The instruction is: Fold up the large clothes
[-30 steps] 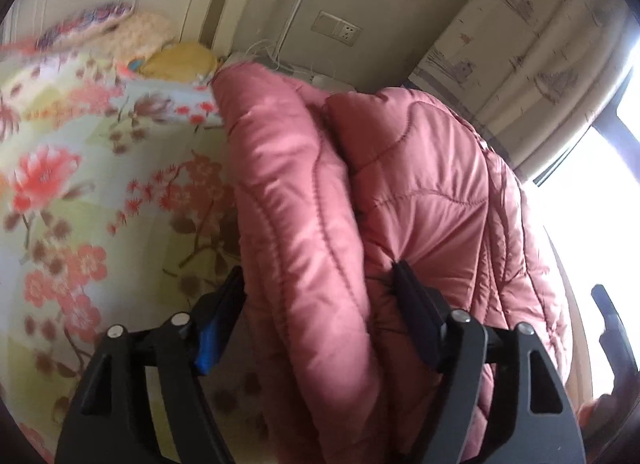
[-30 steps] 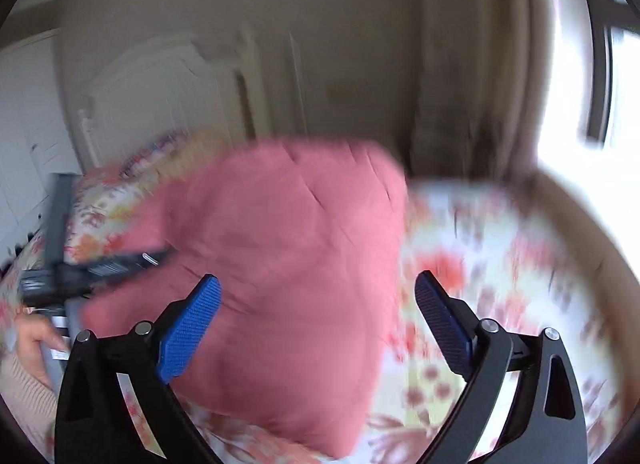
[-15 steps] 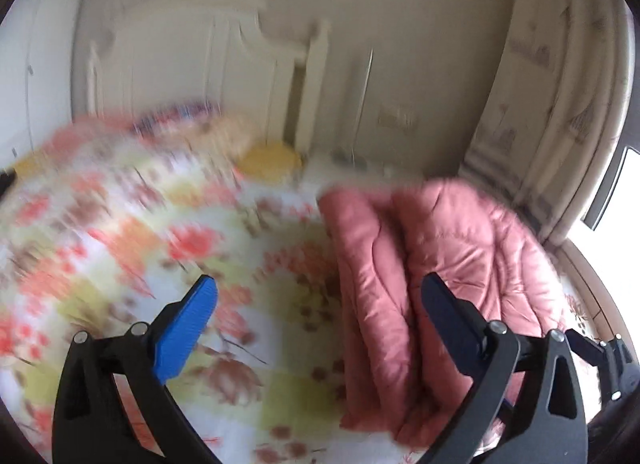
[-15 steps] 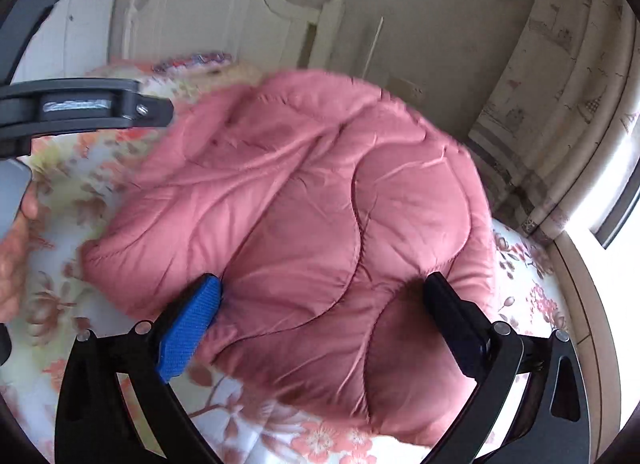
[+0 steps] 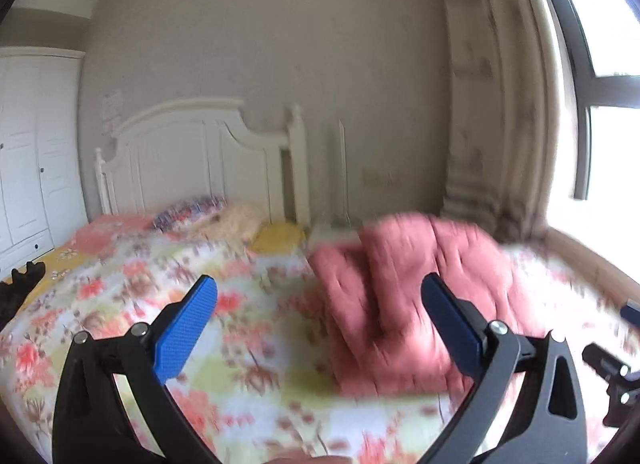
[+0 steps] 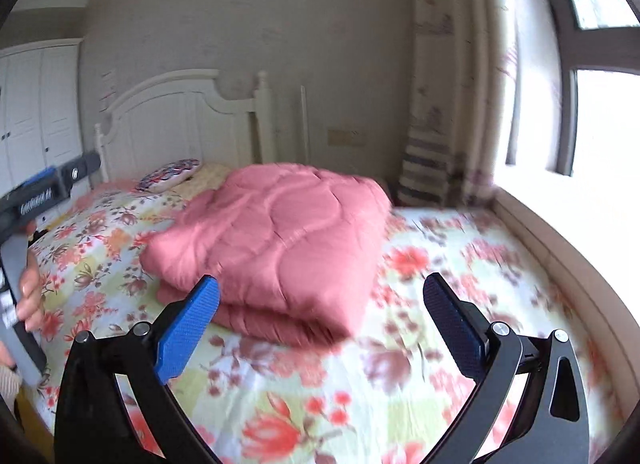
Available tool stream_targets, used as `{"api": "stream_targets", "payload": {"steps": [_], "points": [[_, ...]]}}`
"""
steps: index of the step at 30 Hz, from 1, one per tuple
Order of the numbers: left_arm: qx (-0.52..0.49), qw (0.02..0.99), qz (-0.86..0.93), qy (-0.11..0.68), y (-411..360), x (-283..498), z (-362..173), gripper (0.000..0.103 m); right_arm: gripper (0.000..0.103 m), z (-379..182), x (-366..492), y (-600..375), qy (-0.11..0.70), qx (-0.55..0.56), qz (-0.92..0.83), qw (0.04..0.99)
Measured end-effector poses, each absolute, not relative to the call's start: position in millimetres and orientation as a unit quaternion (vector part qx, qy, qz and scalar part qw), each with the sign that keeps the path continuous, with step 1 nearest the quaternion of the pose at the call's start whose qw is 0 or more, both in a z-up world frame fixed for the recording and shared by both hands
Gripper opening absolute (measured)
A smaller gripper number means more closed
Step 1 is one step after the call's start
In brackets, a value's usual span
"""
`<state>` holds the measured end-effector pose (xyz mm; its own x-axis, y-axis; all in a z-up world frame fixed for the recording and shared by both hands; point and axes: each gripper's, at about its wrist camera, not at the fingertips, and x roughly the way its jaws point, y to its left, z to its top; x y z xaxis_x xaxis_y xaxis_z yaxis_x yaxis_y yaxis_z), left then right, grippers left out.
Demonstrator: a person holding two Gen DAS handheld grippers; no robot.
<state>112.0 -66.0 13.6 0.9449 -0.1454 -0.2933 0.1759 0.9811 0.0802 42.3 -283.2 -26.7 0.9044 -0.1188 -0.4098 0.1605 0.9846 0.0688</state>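
Lying folded on the floral bed, the pink quilted jacket shows sharply only in the right view; both grippers' jaws, left and right, gape wide and empty.

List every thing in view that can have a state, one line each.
pink quilted jacket: folded into a layered bundle, lying on the bed, not held.
left gripper: jaws have just been opening, now wide apart, nothing between them.
right gripper: open, empty, clear of the jacket.
floral bedspread: spread flat over the bed.
wardrobe doors: closed.
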Motion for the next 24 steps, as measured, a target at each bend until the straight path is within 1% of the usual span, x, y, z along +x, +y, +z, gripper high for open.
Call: {"api": "stream_targets", "payload": {"steps": [2, 7, 24], "points": [[0.076, 0.976, -0.089, 0.186, -82, 116, -9, 0.101, 0.098, -37, 37, -282, 0.218, 0.054, -0.077, 0.971], [0.094, 0.964, -0.106, 0.223, -95, 112, -38, 0.101, 0.098, -56, 33, -274, 0.244, 0.045, -0.083, 0.965], [0.087, 0.956, -0.107, 0.258, -88, 111, -57, 0.101, 0.098, -53, 31, -260, 0.229, 0.031, -0.081, 0.97]]}}
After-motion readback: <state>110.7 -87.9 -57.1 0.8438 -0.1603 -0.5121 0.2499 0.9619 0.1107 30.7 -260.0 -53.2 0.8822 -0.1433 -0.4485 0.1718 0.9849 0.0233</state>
